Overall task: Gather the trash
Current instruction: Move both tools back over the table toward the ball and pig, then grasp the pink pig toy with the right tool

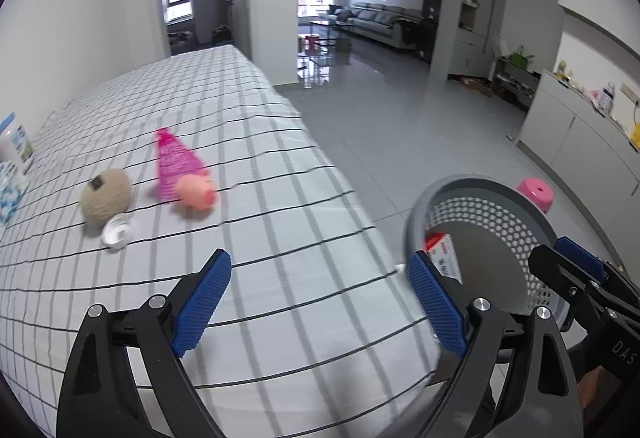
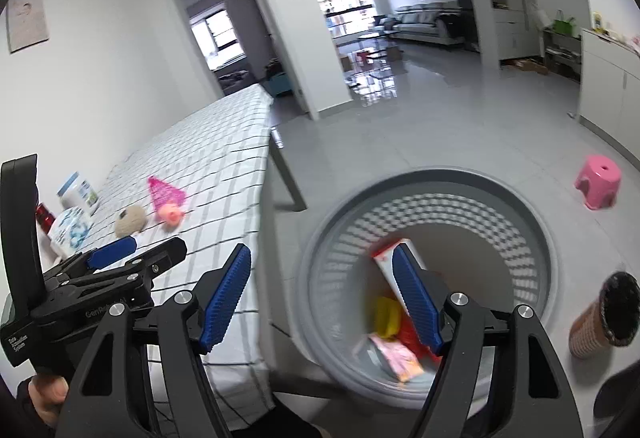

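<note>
Beside the bench, on the grey tiled floor, we see a round grey basket with perforated walls. It holds the collected trash: a red and white carton leaning against the inner wall, a yellow piece, a red wrapper, and a pink and white packet at the bottom. The motion blur keeps us from reading any labels.

The left gripper hangs over the bench edge with its blue ribbed fingers spread wide and nothing between them. The right gripper sits over the gap between bench and basket, fingers also apart and empty.

On the checked cloth farther back we find a tan rounded lump touching a small white cap, and just beside them a pink net bag with a peach-coloured pig toy at its wide end. A pink stool stands well apart on the floor, and a brown cup lies near the basket.
</note>
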The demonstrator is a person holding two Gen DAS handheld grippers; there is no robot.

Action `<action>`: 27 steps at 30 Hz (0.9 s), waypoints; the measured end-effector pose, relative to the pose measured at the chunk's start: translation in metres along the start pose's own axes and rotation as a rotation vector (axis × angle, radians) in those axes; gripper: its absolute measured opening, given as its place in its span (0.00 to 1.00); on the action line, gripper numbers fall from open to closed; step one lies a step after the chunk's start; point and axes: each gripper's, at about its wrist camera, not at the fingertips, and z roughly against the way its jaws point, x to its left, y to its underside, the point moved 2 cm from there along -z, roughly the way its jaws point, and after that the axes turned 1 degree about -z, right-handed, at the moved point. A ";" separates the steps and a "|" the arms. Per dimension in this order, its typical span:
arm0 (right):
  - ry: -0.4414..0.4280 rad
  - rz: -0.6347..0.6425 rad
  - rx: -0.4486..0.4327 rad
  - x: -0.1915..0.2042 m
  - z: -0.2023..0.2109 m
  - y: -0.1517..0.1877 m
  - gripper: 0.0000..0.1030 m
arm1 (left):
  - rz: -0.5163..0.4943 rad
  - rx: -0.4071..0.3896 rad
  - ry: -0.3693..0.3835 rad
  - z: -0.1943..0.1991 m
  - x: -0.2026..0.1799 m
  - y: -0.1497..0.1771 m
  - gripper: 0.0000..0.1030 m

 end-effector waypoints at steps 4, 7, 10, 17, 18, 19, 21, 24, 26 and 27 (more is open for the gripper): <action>-0.049 0.038 0.010 0.029 -0.013 -0.002 0.69 | 0.036 -0.006 -0.041 0.006 0.029 0.002 0.87; -0.075 0.072 0.018 0.049 -0.020 -0.003 0.70 | 0.065 -0.012 -0.072 0.011 0.050 0.004 0.88; -0.094 0.112 0.030 0.068 -0.029 -0.003 0.70 | 0.101 -0.018 -0.111 0.014 0.076 0.007 0.88; -0.141 0.178 0.078 0.103 -0.057 -0.009 0.74 | 0.162 -0.011 -0.208 0.014 0.137 0.011 0.88; -0.145 0.189 0.081 0.110 -0.064 -0.012 0.74 | 0.165 -0.011 -0.218 0.014 0.141 0.011 0.88; -0.145 0.195 0.083 0.114 -0.068 -0.014 0.74 | 0.169 -0.010 -0.236 0.014 0.150 0.010 0.88; -0.148 0.215 0.093 0.126 -0.079 -0.020 0.74 | 0.179 -0.010 -0.257 0.014 0.165 0.007 0.88; -0.154 0.239 0.110 0.143 -0.098 -0.025 0.74 | 0.191 -0.014 -0.281 0.015 0.188 0.002 0.88; -0.157 0.251 0.124 0.153 -0.108 -0.027 0.74 | 0.198 -0.015 -0.293 0.014 0.203 -0.002 0.88; -0.156 0.261 0.134 0.160 -0.115 -0.027 0.74 | 0.203 -0.014 -0.294 0.014 0.209 -0.004 0.89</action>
